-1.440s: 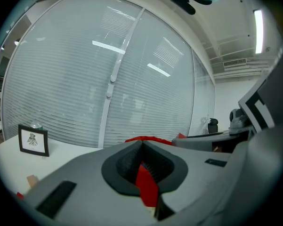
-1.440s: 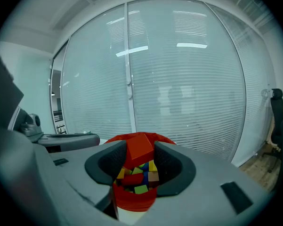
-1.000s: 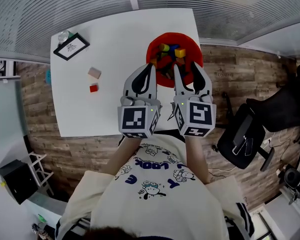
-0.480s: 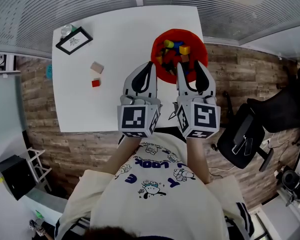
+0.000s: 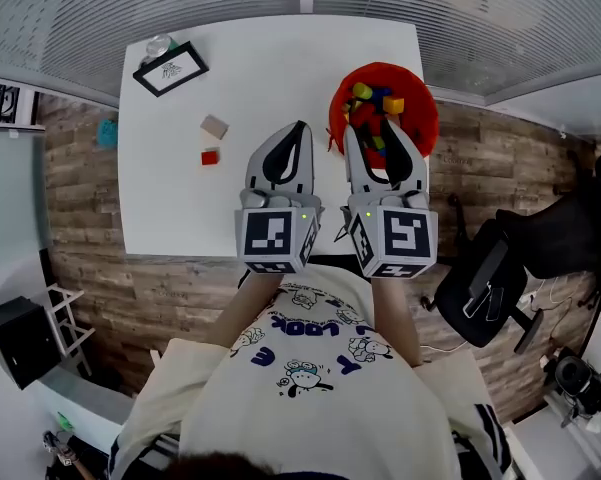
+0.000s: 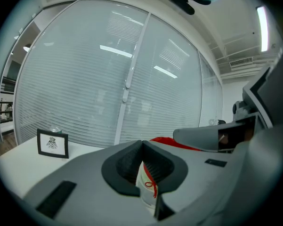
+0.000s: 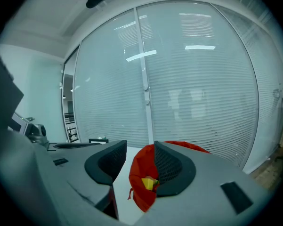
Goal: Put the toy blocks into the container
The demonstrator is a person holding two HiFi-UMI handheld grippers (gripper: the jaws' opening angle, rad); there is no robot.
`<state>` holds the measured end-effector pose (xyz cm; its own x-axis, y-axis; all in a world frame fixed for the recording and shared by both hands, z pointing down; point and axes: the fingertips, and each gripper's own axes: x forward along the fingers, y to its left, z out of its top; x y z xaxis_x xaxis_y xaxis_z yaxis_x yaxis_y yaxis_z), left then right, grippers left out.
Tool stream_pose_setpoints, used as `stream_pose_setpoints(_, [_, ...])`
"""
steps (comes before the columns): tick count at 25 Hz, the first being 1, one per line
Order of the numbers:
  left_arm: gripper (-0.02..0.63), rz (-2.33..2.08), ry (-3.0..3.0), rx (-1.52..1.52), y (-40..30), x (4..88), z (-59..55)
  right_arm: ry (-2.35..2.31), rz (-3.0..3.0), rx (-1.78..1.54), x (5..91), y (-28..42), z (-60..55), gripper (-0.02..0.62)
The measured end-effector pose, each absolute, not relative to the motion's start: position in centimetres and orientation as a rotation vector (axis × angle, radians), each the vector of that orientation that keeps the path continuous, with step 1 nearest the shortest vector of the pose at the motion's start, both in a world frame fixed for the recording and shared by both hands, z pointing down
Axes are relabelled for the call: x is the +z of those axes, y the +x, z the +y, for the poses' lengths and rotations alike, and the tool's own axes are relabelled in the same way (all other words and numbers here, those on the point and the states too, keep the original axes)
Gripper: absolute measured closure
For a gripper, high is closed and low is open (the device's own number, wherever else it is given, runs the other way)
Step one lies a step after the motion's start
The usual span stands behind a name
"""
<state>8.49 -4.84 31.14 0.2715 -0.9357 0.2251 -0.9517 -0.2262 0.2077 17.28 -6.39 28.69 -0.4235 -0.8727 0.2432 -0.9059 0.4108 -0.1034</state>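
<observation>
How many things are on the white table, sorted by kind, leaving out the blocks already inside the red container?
Loose toy blocks: 2, a tan block and a red block
Red container: 1
Picture frame: 1
Clear glass: 1
Total: 5

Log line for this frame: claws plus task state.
left claw: shut | right claw: open at red container | tan block, red block: on table, not yet in
</observation>
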Motion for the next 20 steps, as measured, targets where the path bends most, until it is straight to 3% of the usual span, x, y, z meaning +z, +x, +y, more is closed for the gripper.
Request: stream_pose_setpoints(20, [0.575, -1.914, 2.061, 0.013, -2.6, 31.1, -3.4, 1.320, -2.618, 0.338, 29.6, 5.2, -6.1, 0.420])
